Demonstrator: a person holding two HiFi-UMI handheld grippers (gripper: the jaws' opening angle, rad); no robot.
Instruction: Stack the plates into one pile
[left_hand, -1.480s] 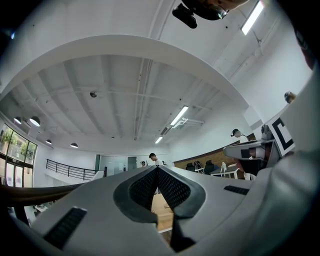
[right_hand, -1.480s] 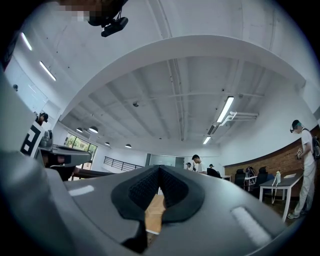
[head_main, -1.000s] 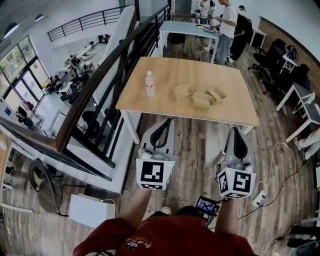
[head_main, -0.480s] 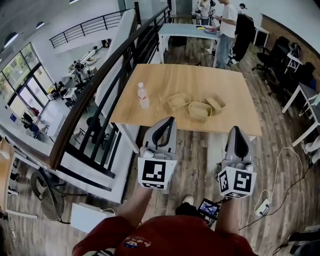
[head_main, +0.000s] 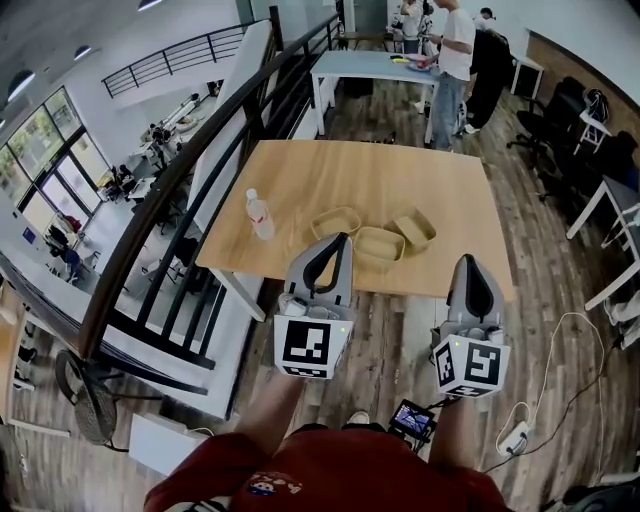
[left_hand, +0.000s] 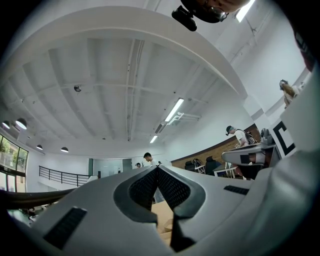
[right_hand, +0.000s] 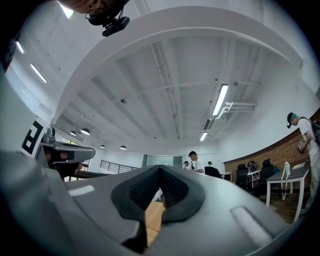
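Three shallow tan plates lie apart near the front edge of the wooden table (head_main: 330, 170): one to the left (head_main: 336, 221), one in the middle (head_main: 379, 246), one to the right (head_main: 414, 230). My left gripper (head_main: 341, 241) is held in the air just short of the table's front edge, close to the middle plate in the head view, jaws shut and empty. My right gripper (head_main: 470, 261) hangs over the floor by the table's front right corner, also shut and empty. In both gripper views the pads (left_hand: 156, 169) (right_hand: 159, 169) meet, tilted up toward the ceiling.
A clear water bottle (head_main: 259, 214) stands on the table's left side. A dark stair railing (head_main: 190, 190) runs along the left. People stand at a pale blue table (head_main: 370, 63) behind. Office chairs and a white desk (head_main: 605, 205) are at right; cables and a power strip (head_main: 515, 438) lie on the floor.
The table and its plates have come nearer and lower in the head view as both grippers were carried forward to it. Both stayed shut.
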